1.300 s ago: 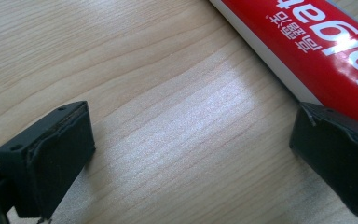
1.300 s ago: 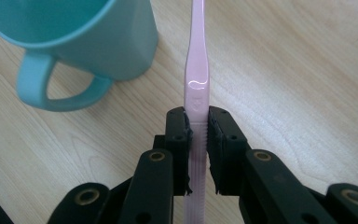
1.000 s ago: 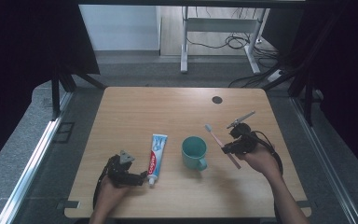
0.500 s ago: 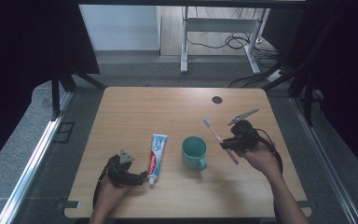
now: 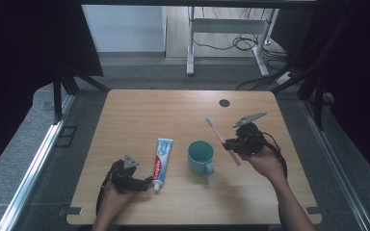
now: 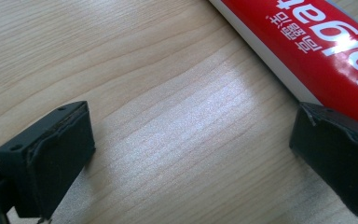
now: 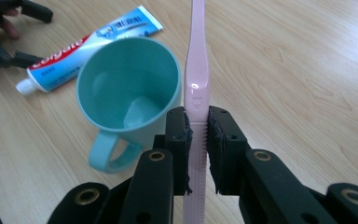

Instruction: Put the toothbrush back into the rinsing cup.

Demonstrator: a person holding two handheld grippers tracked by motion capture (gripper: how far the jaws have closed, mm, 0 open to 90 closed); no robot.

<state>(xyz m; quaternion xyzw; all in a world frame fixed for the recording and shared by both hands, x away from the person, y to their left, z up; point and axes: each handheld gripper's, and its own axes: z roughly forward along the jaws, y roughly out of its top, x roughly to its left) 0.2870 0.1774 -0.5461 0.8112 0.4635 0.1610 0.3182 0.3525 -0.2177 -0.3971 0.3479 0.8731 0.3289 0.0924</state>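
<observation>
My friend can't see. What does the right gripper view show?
The right gripper has its jaws shut on a pink toothbrush that points away over a wooden table. A teal mug stands left, a toothpaste tube behind.

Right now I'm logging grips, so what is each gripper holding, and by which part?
The right gripper clamps the pink toothbrush on its handle. The left gripper holds nothing; its jaws stand open on the table beside the toothpaste tube.

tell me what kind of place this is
Probably a lab or workshop set up for recording, not a home. A bare wooden table stands between dark curtains, with loose cables and a metal desk frame on the floor behind. The toothbrush, toothpaste and mug look like props.
</observation>
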